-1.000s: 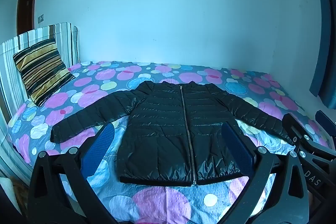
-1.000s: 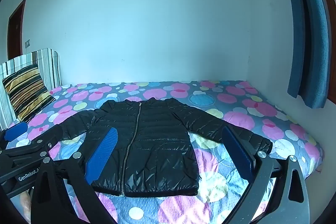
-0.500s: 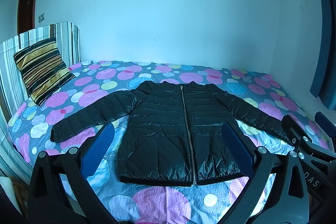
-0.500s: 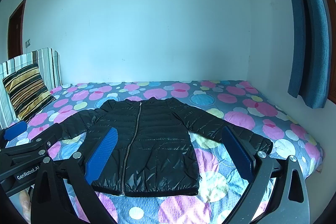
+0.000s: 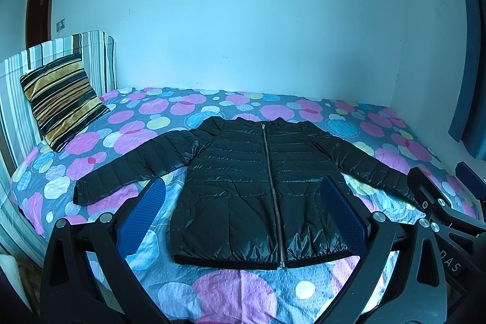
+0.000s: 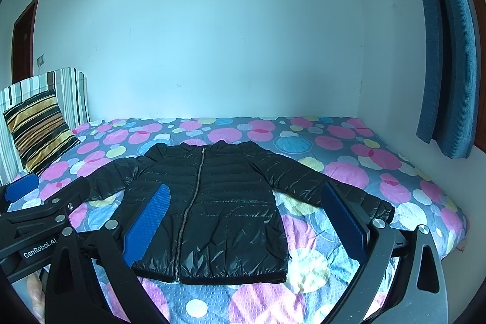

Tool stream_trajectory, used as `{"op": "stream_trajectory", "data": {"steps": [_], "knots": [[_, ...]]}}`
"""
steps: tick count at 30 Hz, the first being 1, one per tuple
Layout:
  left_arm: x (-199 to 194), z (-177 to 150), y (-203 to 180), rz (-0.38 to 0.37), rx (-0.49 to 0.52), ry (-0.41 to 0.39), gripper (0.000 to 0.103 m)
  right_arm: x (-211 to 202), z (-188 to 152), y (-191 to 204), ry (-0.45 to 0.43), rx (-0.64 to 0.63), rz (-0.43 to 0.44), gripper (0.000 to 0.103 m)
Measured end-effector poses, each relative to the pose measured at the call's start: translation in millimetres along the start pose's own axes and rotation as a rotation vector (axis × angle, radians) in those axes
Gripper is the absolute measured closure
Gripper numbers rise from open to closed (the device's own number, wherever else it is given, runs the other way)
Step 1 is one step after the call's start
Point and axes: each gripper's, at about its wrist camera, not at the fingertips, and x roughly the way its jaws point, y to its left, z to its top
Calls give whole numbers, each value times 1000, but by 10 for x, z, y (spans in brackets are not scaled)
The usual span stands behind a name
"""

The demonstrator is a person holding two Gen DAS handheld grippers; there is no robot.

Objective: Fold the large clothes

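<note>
Near the bed's front edge, I see the black jacket flat; both my hand-held grippers, left and right, hang released.

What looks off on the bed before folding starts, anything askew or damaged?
Nothing stands out. The black jacket lies flat on the dotted bedsheet, zipped, both sleeves spread out to the sides, no visible tears. The striped pillow leans against the headboard. Both tools, left and right, hover open, apart from the jacket.

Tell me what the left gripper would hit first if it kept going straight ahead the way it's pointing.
Probably the black jacket lying flat on the bed: the left gripper is open and aimed at its zipped front, with nothing between. Depth is hard to judge.
</note>
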Motion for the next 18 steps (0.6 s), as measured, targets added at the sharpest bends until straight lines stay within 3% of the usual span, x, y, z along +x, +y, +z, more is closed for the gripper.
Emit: {"op": "stream_trajectory", "data": {"steps": [18], "knots": [[-1,2,0,0,-1,1,2,-10,-3,17,1,-2,0,5]]}}
